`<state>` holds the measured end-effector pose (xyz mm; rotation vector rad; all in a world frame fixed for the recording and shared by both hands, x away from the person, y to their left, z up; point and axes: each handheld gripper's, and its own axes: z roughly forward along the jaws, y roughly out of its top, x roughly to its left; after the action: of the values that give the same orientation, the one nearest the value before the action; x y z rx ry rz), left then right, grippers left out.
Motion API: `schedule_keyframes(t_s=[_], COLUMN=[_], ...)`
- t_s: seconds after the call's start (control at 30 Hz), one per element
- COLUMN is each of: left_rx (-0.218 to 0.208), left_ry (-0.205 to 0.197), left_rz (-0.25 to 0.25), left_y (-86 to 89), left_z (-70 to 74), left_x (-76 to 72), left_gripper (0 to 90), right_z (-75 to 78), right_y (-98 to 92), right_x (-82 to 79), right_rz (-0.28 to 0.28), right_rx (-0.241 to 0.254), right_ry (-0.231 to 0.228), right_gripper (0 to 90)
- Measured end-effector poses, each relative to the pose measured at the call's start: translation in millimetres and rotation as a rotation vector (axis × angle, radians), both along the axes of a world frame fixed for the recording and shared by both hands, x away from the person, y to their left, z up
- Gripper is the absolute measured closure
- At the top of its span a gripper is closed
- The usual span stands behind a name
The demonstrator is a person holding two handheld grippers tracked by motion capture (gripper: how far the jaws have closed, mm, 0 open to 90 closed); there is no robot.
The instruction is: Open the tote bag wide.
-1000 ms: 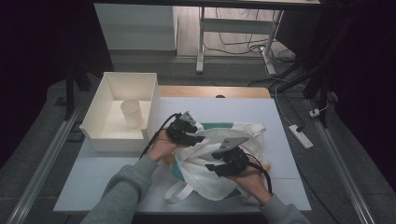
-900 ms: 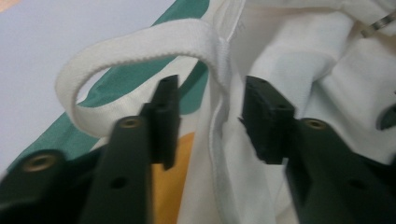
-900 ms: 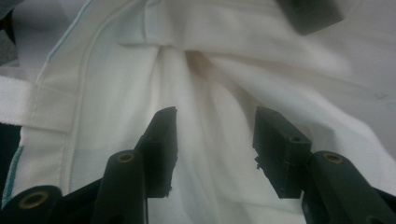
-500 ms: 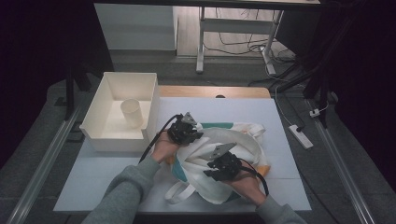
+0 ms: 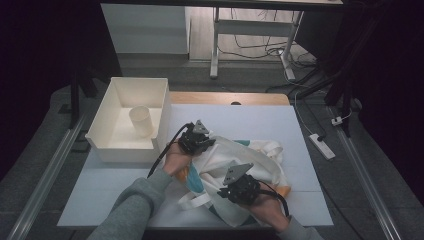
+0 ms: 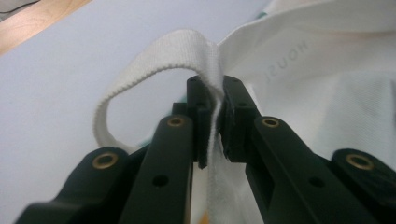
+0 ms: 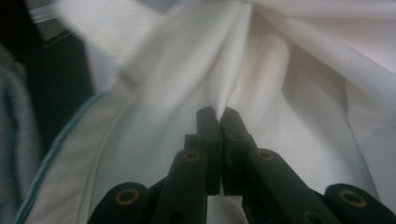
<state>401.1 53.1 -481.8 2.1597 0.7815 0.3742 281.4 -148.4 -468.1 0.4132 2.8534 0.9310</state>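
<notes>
A white cloth tote bag (image 5: 260, 157) with teal and orange patches lies crumpled on the white table (image 5: 250, 117). My left gripper (image 5: 207, 144) is at the bag's left edge. In the left gripper view it (image 6: 212, 91) is shut on the bag's white webbing strap (image 6: 154, 60), which loops out to the left; its jaws have just been closing on it. My right gripper (image 5: 227, 185) is at the bag's near side. Its jaws (image 7: 218, 114) have just closed on a fold of the bag's cloth (image 7: 280, 93).
A white bin (image 5: 107, 125) with a pale cup (image 5: 141, 121) inside stands at the table's left. A second loose strap (image 5: 192, 201) lies near the front edge. A power strip (image 5: 321, 146) lies on the floor to the right. A grey sleeve (image 5: 132, 205) enters from the bottom.
My right gripper has moved a little toward the table's front edge and closed on the bag cloth. The left gripper has stayed put and shut on the strap.
</notes>
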Motion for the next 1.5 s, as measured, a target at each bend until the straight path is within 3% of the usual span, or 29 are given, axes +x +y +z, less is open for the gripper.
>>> schedule_keyframes(t_s=[0.17,0.3,0.4,0.47,0.53,0.67,0.77,0.97,1.2,1.4,1.5], left_rx=[-0.001,-0.001,-0.006,-0.011,-0.012,-0.014,-0.019,-0.021,-0.020,-0.021,-0.023], left_ry=[-0.029,-0.016,-0.002,-0.005,-0.002,-0.001,0.009,0.006,0.012,0.013,0.016], left_rz=[0.009,0.009,-0.002,-0.009,-0.017,-0.018,-0.023,-0.030,-0.034,-0.035,-0.035], left_y=[-2.3,-1.7,-0.2,1.3,1.8,1.3,2.4,2.8,2.9,2.8,2.8], left_z=[1.9,0.0,0.5,1.8,2.9,2.6,1.9,1.8,1.3,1.2,1.0], left_x=[-3.4,-2.3,-2.1,-3.3,-4.4,-4.4,-3.3,-3.8,-4.0,-3.7,-3.7], left_gripper=[82.0,82.0,81.9,81.7,81.4,81.3,81.3,81.2,81.2,81.2,81.1], right_z=[-9.7,-21.2,-21.7,-18.2,-8.0,12.5,17.3,6.4,-4.7,-7.5,-12.0], right_y=[3.3,9.4,6.7,2.8,-3.9,-20.5,-28.3,-33.2,-22.0,-23.3,-21.4], right_x=[-12.8,-17.0,-12.9,-9.7,-6.5,6.8,21.7,56.2,60.5,66.0,66.1], right_rz=[0.040,0.063,0.058,0.061,0.024,-0.090,-0.163,-0.250,-0.262,-0.279,-0.275], right_rx=[0.009,-0.009,0.018,0.055,0.115,0.185,0.166,0.138,0.032,0.020,-0.003], right_ry=[0.076,0.094,0.120,0.129,0.113,0.017,-0.051,-0.025,-0.094,-0.085,-0.083], right_gripper=[88.8,88.8,87.9,77.3,63.5,57.1,54.5,51.5,56.9,59.1,70.2])
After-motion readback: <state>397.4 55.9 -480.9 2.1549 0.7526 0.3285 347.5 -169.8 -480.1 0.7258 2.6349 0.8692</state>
